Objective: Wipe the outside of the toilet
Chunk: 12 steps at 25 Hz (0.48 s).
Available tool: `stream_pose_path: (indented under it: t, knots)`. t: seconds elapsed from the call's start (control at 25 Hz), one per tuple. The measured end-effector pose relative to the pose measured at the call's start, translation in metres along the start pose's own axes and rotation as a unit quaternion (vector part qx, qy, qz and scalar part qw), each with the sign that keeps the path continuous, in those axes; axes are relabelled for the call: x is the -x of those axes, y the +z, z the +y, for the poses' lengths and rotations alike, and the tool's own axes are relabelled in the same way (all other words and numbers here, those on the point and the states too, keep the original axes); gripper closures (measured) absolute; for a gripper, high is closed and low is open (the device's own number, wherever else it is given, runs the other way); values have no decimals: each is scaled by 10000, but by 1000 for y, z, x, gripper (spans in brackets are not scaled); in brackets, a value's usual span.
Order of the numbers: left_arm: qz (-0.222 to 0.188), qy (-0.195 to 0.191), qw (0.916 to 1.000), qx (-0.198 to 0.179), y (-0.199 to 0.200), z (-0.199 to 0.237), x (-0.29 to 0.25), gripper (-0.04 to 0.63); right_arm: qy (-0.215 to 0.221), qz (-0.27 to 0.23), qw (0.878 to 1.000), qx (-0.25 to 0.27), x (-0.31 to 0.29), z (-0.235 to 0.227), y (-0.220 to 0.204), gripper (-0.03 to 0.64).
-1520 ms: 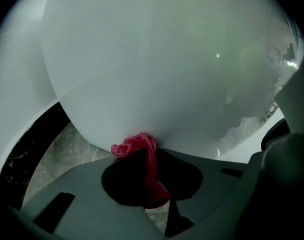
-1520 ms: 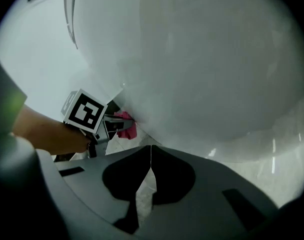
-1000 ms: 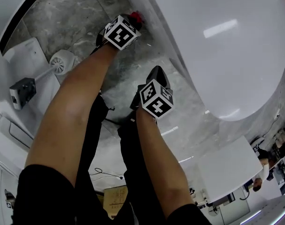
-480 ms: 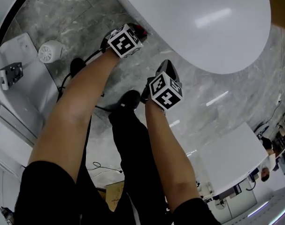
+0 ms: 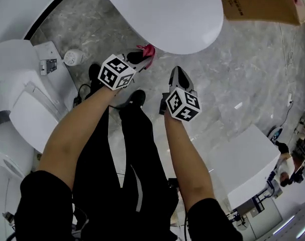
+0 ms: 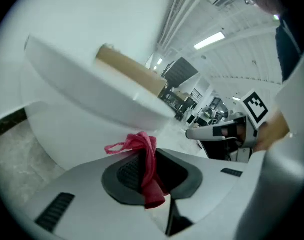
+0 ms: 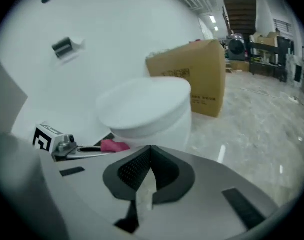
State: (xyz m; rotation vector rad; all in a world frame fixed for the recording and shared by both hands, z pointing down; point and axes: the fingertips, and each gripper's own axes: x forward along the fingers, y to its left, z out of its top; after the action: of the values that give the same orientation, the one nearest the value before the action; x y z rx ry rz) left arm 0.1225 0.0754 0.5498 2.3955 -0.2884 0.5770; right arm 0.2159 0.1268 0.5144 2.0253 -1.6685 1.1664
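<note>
The person is backing away from the toilet [image 5: 167,14]. A second ago it was filling the far right of the head view; now it is sitting smaller at the far centre, with a box [image 5: 258,1] showing at the far right. The left gripper [image 5: 140,59] is still clenching the red cloth [image 5: 148,51], pinching a fold between its jaws while the rest is flopping forward. It is coming round from the toilet's left flank to the near front, just under the lid's edge. Whether the cloth is touching the bowl I cannot tell. The right gripper [image 5: 178,77] is hanging to the right over the floor [image 5: 232,74], jaws pressed together on nothing. To my eye, the pass along one side is ending and the wiping is shifting to the front, so much of the outside is probably still waiting.
</note>
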Motion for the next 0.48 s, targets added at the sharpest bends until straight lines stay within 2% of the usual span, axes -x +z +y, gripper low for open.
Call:
stream_pose_path:
  t: [0.12, 0.24, 0.36, 0.48]
  knots:
    - [-370, 45, 9986, -375, 74, -43, 64, 522, 904, -581, 9933, 429, 59, 49, 85, 584]
    - [-910, 129, 9944, -514, 151, -93, 127, 522, 1479, -1190, 9791, 730, 129, 80, 170, 584]
    - [-1532, 277, 9850, -747, 228, -138, 187, 522, 1847, -1765, 9621, 957, 197, 103, 248, 584]
    - [-2166, 471, 9714, -854, 299, -181, 245, 522, 2136, -2247, 9450, 1047, 261, 118, 311, 583]
